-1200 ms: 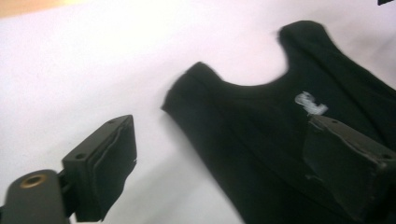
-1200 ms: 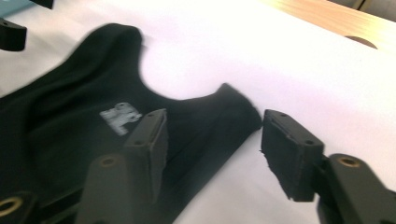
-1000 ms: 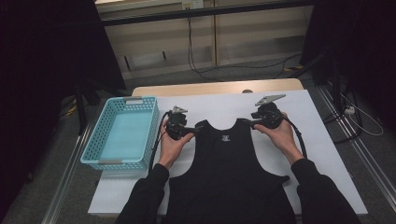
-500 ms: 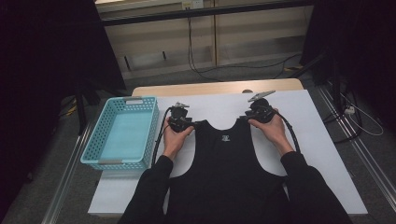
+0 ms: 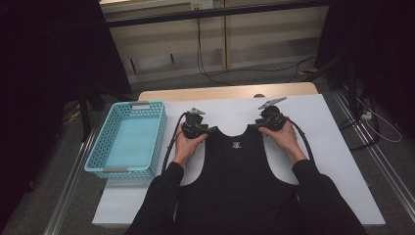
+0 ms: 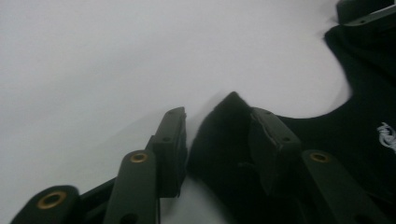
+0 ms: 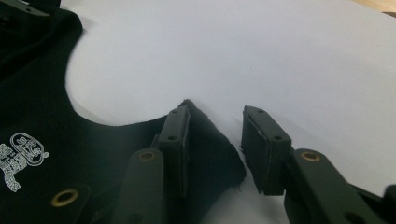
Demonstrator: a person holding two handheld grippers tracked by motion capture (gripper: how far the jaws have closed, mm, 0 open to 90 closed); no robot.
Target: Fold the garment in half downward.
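A black sleeveless top lies flat on the white table, neckline away from the person, with a small white print below the neck. My left gripper is at the garment's left shoulder strap. In the left gripper view that gripper is open, with the strap tip standing between the jaws. My right gripper is at the right strap. In the right gripper view it is open too, and the strap end rests against one jaw with a gap to the other.
A light blue perforated basket sits at the table's left edge, beside the left hand. White tabletop stretches beyond the garment to the far edge and to the right. Cables trail from both grippers toward the person.
Both hands have drawn slightly inward toward each other at the straps. The garment lies about where it was.
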